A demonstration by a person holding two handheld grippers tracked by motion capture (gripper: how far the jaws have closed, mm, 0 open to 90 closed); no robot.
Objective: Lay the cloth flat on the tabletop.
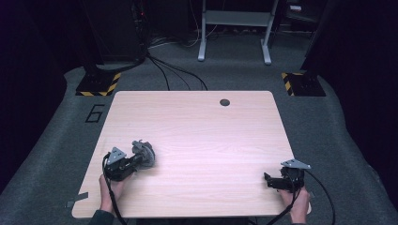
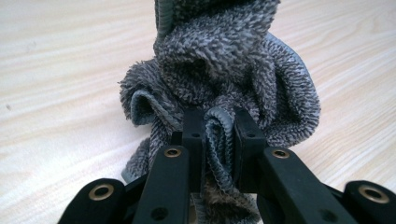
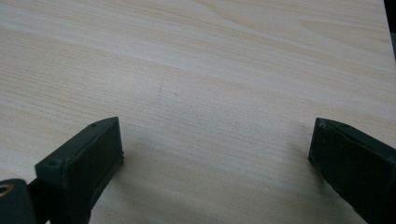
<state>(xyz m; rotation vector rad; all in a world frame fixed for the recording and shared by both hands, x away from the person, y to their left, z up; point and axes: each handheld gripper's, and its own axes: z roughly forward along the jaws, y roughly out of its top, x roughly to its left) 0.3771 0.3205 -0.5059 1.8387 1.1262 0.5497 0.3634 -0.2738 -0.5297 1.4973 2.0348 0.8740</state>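
Table (image 1: 206, 136): pale wood-grain top, rounded corners, standing on grey carpet in a dark room; small dark round hole near the far edge.
Left hand (image 1: 109, 190): in from the bottom left corner of the high view, wrapped round the left gripper near the table's near left corner.
Left gripper (image 1: 136, 161): low over the table, pointing toward the right and away; grey plate on top, cable trailing back over the near edge.
Left gripper's jaws: drawn close together, pads pressing from both sides on a folded hem of the towel; nipped fold seen upright between the pads (image 2: 194, 128) in the left gripper view.
Towel (image 1: 144, 153): grey terry cloth, bunched in a crumpled heap on the table's left side, just beyond the left gripper and touching its tips; in the left gripper view (image 2: 219, 70) piled up above the jaws, ribbed edging curling round the folds.
Right hand (image 1: 296, 201): at the near right corner, holding the right gripper.
Right gripper (image 1: 267, 180): low over the table, pointing left, well apart from the towel.
Right gripper's jaws: spread wide, nothing between them but bare wood in the right gripper view (image 3: 215, 149).
Floor beyond: black cables, two yellow-and-black striped plates, a light grey stand's legs.
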